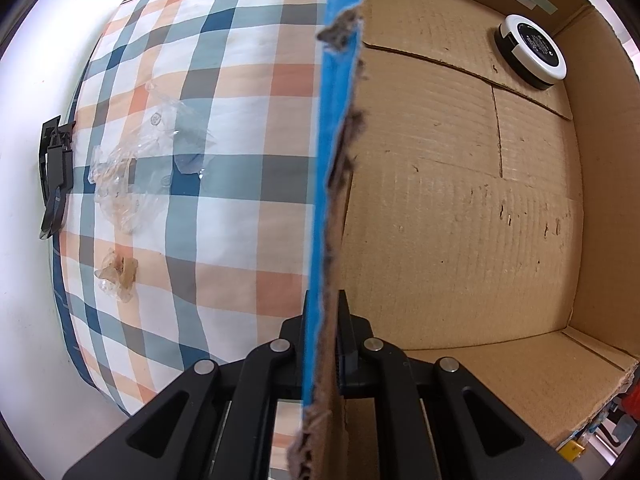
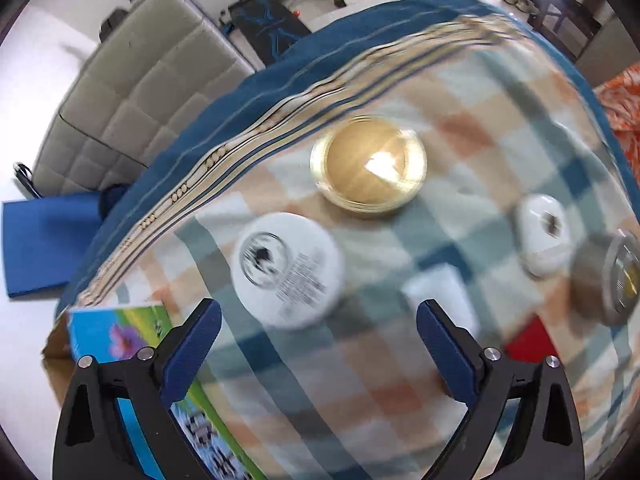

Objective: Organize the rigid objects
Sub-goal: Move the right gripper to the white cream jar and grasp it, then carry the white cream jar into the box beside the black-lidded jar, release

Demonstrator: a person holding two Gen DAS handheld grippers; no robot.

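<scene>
Cardboard box wall (image 1: 326, 208), brown inside with a torn blue outer face, runs up the middle of the left wrist view, and the black left tongs (image 1: 322, 320) are clamped shut on its top edge. Inside the box, a round black tin with a white-rimmed lid (image 1: 530, 50) lies at the far corner of the brown cardboard floor (image 1: 440, 200).

Blue-padded right tongs (image 2: 318, 340) hang wide open and empty above a checked orange, teal and white cloth (image 2: 400, 380) covering what looks like a bed. Just ahead of them sits a round white lidded tub with black print (image 2: 288, 270), probably the next pick.

To do it well, the tongs should straddle the tub evenly before closing, while the left grip holds the box steady.

Nearby lie a round gold-lidded tin (image 2: 368, 164), a small white rounded case (image 2: 544, 234) and a grey metal cylinder (image 2: 604, 280), all blurred. A colourful printed box flap (image 2: 120, 336) sits beside the left pad and could snag. Crumpled clear plastic wrap (image 1: 136, 164) lies outside the box.
</scene>
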